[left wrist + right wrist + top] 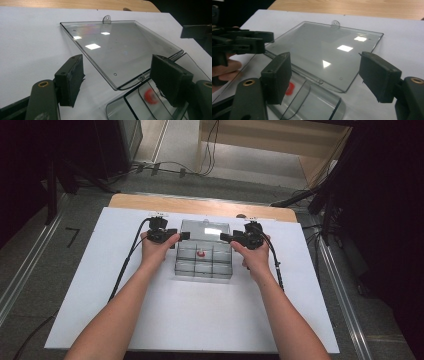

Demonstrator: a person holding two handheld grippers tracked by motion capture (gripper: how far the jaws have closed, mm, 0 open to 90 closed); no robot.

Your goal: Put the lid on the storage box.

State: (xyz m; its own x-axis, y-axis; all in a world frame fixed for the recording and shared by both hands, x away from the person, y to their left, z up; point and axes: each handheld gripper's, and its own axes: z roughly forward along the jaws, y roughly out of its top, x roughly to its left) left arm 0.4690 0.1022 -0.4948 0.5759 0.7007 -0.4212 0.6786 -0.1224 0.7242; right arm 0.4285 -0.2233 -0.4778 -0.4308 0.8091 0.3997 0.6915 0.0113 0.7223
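A clear plastic compartment box stands mid-table, its lid swung back and lying flat behind it. A small red piece rests in a middle compartment. My left gripper sits at the box's left rear corner, open, and my right gripper sits open at the right rear corner. In the left gripper view the jaws straddle the lid's near corner without pressing it, with the red piece below. The right gripper view shows the same over the lid, jaws apart and the red piece nearby.
The box rests on a white sheet covering a wooden table. Cables trail from both grippers across the sheet. Dark stands and floor cables lie beyond the table's far edge. The other gripper shows at the left of the right gripper view.
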